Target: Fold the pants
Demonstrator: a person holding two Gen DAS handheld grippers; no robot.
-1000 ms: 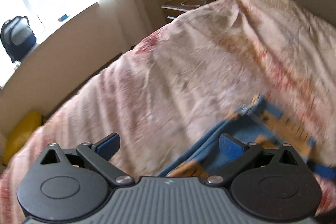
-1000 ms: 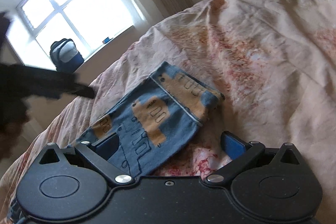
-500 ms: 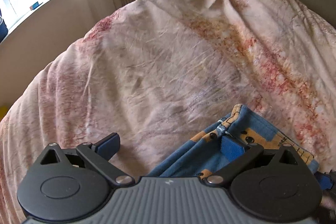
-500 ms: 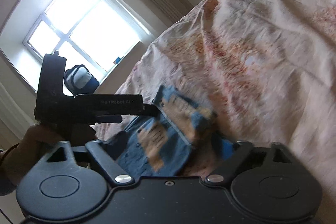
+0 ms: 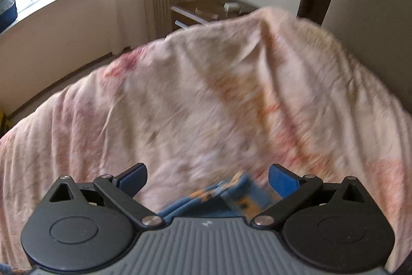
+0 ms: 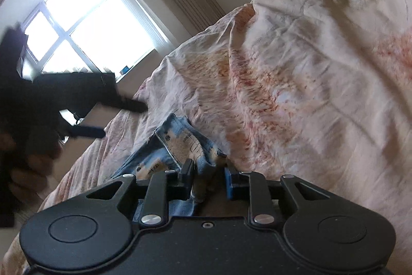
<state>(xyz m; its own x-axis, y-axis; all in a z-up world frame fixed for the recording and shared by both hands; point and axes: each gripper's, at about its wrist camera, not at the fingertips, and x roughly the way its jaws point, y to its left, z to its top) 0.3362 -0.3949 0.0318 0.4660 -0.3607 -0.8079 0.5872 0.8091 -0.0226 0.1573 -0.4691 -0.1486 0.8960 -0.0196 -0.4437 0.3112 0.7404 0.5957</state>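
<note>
While the pants (image 6: 177, 146) lie bunched on the bed (image 6: 309, 68), the right hand-held gripper (image 6: 208, 179) has just been closing its jaws, and a fold of the blue cloth stands pinched between them. Left of it, the left hand-held gripper (image 5: 207, 178) hovers with jaws wide apart, gripping nothing.

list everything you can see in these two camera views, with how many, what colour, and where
pants: one, blue with orange print, on the bedspread
bedspread: one, pink and cream, over the bed
nightstand: one, dark brown, beyond the bed
window: one, bright, far wall
bag: one, dark blue, on the sill
left gripper: black, blue pads, open above the pants
right gripper: black, jaws just been closing, pants fold between them
</note>
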